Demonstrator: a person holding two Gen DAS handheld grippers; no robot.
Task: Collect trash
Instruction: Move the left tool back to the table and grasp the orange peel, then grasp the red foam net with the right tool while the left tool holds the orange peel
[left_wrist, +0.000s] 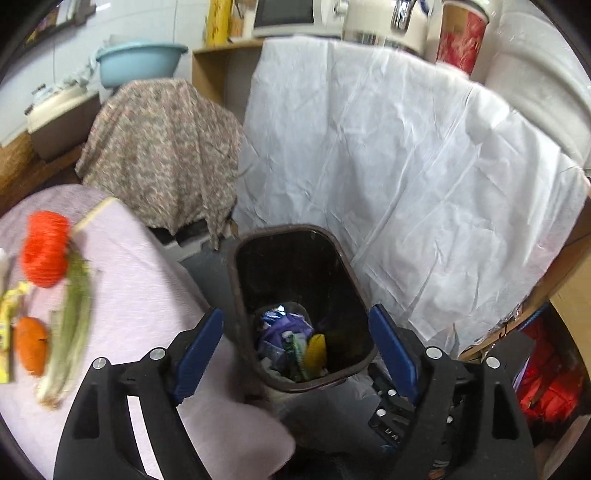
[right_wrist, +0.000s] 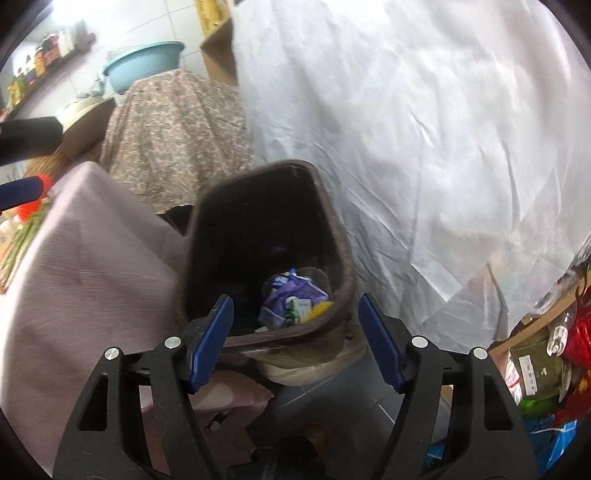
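One trash bin (left_wrist: 299, 306) on my screens, dark brown, open-topped, standing on the floor just beside the table with the pale lilac cloth (left_wrist: 140, 295). Inside it I count one heap of trash (left_wrist: 291, 343): a purple wrapper, a blue-and-white packet, a green-and-white sachet, one yellow piece, all low at the bottom. I cannot split the heap any finer than that.

On the tablecloth, left view: one ball of orange twine (left_wrist: 46, 251), one orange fruit (left_wrist: 31, 349), one long green vegetable (left_wrist: 70, 332), and a yellow packet at the very edge, all blurred.

Behind the bin, one big white sheet (left_wrist: 406, 166) draped down, one floral cloth (left_wrist: 162, 147) over something beside it, one light blue basin (left_wrist: 140, 61) up top.

Two grippers. My left gripper (left_wrist: 295, 350) hangs over the bin's mouth, blue pads spread wide, nothing between them, touching nothing. My right gripper (right_wrist: 295, 339) sits over the bin's near rim, jaws well apart too, empty, pads clear of the rim on both sides. Below the left gripper's right finger I see the black body of the other gripper poking in.
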